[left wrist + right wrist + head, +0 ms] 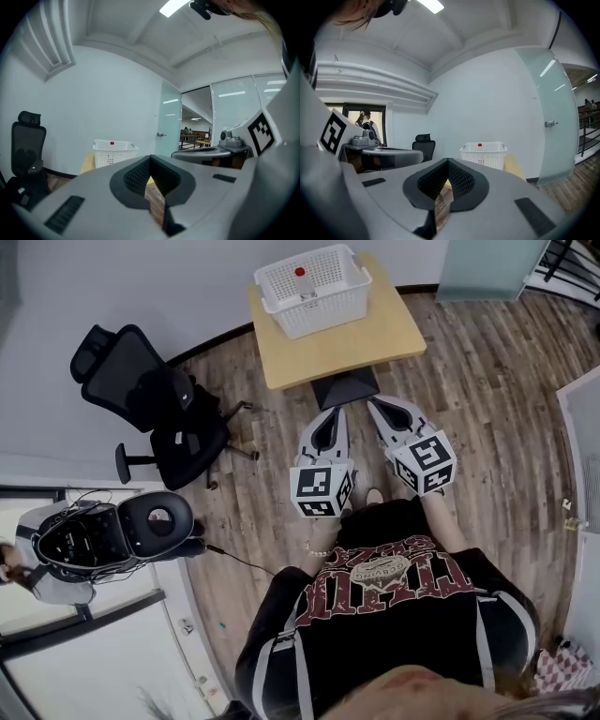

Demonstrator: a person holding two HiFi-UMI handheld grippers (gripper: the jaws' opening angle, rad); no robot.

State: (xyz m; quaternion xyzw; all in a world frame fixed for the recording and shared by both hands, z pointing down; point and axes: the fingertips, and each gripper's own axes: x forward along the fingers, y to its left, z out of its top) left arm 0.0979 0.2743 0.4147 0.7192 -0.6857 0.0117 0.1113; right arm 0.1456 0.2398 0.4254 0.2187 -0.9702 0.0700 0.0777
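White basket (323, 310), with a small red thing (299, 271) in it, stands at the far end of the wooden table (375, 338), well apart from both grippers. The left gripper (150, 158) and right gripper (448, 161) hang side by side short of the table, fingers closed on nothing. This looks like an approach, and reaching the basket would call for closing that gap and parting the fingers.

No word or number can be read. A red-and-white lettered print is seen on the person's black shirt (384, 570), but its letters cannot be made out. Wordless black-and-white square markers are borne by the left hand-held gripper (330, 418) and the right hand-held gripper (382, 404).
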